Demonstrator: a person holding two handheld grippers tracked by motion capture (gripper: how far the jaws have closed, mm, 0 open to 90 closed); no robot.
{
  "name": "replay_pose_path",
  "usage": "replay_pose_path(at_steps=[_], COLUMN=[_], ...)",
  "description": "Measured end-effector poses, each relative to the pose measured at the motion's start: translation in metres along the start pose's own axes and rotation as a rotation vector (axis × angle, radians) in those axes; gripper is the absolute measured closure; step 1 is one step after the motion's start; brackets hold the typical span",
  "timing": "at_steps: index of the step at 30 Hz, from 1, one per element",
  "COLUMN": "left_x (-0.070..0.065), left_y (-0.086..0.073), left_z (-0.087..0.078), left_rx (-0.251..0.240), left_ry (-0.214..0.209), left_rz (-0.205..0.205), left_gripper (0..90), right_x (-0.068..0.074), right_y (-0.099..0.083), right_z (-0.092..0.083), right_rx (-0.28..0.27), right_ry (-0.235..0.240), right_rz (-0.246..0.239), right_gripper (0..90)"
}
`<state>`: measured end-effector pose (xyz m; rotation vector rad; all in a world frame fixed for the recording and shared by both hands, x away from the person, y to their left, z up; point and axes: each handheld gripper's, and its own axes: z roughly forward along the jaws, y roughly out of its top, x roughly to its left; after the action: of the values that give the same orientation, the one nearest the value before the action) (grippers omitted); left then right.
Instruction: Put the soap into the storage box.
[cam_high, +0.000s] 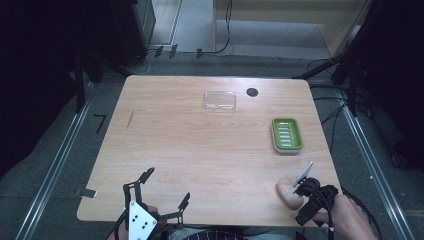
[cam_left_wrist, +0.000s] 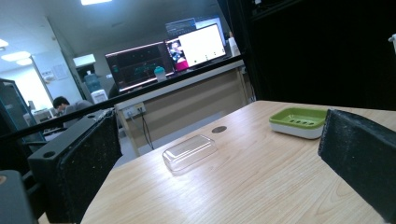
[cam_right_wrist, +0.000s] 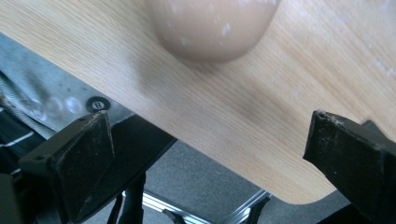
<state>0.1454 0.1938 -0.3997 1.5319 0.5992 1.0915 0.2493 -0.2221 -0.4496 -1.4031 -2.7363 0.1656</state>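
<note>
My left gripper (cam_high: 163, 189) idles wide open and empty at the near left edge of the table (cam_high: 165, 145). Clear lid (cam_high: 219, 100) at far middle, green soap dish (cam_high: 287, 134) right of it, open wood between. My right gripper (cam_high: 300, 186) gapes over the beige soap (cam_high: 288, 194), holding nothing. Soap sits near the front-right corner, so I straddle it square, close gently and lift inward, away from the edge

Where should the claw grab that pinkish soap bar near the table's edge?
Grip the soap bar across its narrow width, pads on its two long sides, coming down from above. It lies flat on the wooden table, rounded and probably slippery, so a mid-length hold seems safest. The right claw is beside it, jaws wide open.
</note>
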Motion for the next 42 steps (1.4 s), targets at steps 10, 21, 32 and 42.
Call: replay_pose_path(at_steps=[10,21,32,42], left_x=[0.0,0.0,0.0,0.0], left_y=[0.0,0.0,0.0,0.0], left_z=[0.0,0.001,0.001,0.0], left_rx=[0.0,0.0,0.001,-0.001], left_ry=[-0.001,0.001,0.002,0.004], left_rz=[0.002,0.0,-0.001,-0.004], left_gripper=[0.0,0.0,0.0,0.0], right_x=[0.005,0.01,0.009,0.003], right_y=[0.006,0.017,0.028,0.041], right_z=[-0.004,-0.005,-0.006,-0.006], right_rx=[-0.008,0.003,-0.002,-0.014], right_ry=[-0.006,-0.011,-0.007,0.012], right_rz=[-0.022,-0.038,-0.043,-0.018], right_gripper=[1.0,0.9,0.5,0.0])
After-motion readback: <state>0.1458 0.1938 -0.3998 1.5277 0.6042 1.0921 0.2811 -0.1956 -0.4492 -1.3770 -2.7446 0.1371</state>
